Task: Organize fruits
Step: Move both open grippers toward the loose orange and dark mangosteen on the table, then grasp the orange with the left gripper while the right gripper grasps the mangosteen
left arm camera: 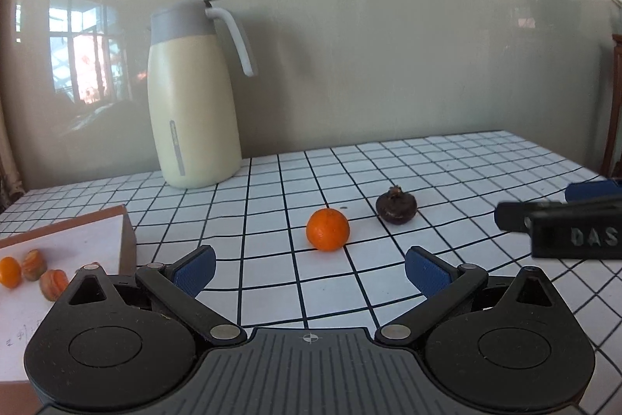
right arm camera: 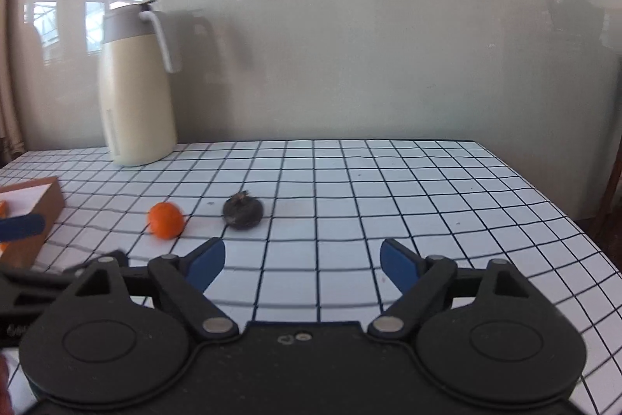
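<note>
Blue-padded black left gripper [left arm camera: 309, 271] fills the near edge of the left wrist view, jaws spread wide, nothing between the pads. Left of it sits a shallow brown cardboard box with white lining [left arm camera: 128, 236]; inside lie one small orange fruit [left arm camera: 8, 272] and two striped orange-green pieces [left arm camera: 42, 275], so part of the sorting looks done.

Straight ahead of the left gripper, near and almost centred on its gap, rests a round orange mandarin with dimpled glossy skin [left arm camera: 327, 229], on the white tablecloth with a black grid [left arm camera: 466, 174]. Just right of it, apart, sits a squat dark-brown fruit with a dry tufted crown [left arm camera: 396, 209], matte and rough.

Right gripper, same black and blue build [right arm camera: 302, 261]: jaws apart, empty; both fruits lie ahead and to its left, the dark one nearer its line. Judgement: left tool is better aligned for the mandarin, right for the dark fruit. Neither fruit has a marked long axis, so the approach angle matters little.

Cream vacuum jug with grey lid [left arm camera: 194, 96] stands at the rear left, clear of both.
</note>
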The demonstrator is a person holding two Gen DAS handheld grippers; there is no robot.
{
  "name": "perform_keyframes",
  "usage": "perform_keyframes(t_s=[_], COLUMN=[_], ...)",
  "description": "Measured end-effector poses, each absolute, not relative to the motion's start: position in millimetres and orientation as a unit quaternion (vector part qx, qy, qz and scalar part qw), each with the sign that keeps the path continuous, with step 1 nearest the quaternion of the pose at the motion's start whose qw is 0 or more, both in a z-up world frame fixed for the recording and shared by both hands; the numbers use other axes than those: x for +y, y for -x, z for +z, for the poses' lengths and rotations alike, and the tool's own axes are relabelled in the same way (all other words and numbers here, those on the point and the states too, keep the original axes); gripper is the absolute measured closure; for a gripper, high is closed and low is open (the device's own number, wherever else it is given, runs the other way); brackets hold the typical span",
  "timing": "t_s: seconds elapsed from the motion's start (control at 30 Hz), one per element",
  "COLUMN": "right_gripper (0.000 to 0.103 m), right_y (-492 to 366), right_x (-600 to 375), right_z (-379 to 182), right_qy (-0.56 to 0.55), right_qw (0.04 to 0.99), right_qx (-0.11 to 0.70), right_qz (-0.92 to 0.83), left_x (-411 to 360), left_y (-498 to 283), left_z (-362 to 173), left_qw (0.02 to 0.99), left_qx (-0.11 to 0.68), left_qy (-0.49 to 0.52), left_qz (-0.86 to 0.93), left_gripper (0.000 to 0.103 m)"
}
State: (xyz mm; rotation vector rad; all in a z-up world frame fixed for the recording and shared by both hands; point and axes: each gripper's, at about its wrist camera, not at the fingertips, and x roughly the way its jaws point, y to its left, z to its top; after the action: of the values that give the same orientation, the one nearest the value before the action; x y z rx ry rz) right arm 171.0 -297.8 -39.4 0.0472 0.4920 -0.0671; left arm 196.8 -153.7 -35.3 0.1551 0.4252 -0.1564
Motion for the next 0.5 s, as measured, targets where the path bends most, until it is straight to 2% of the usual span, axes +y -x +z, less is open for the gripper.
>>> perform_keyframes(t_s=[0.07, 0.5], right_gripper=[0.033, 0.04], right_y=[-180.1, -230.0], right_x=[-299.6, -295.5], right_z=[-43.0, -56.3], right_qy=[-0.023, -0.004], right_qw=[0.968, 0.957], right_qx=[0.249, 0.291], right_qz=[-0.032, -0.01], left_x=[-154.7, -158.4], left_y=[-204.2, -260.8], left_z=[-37.5, -52.9], left_qw=[0.97, 0.958], left_qx=[0.217, 0.266], left_qy=[-0.078, -0.053], left_qz=[-0.077, -0.091], left_gripper=[0.0, 0.0])
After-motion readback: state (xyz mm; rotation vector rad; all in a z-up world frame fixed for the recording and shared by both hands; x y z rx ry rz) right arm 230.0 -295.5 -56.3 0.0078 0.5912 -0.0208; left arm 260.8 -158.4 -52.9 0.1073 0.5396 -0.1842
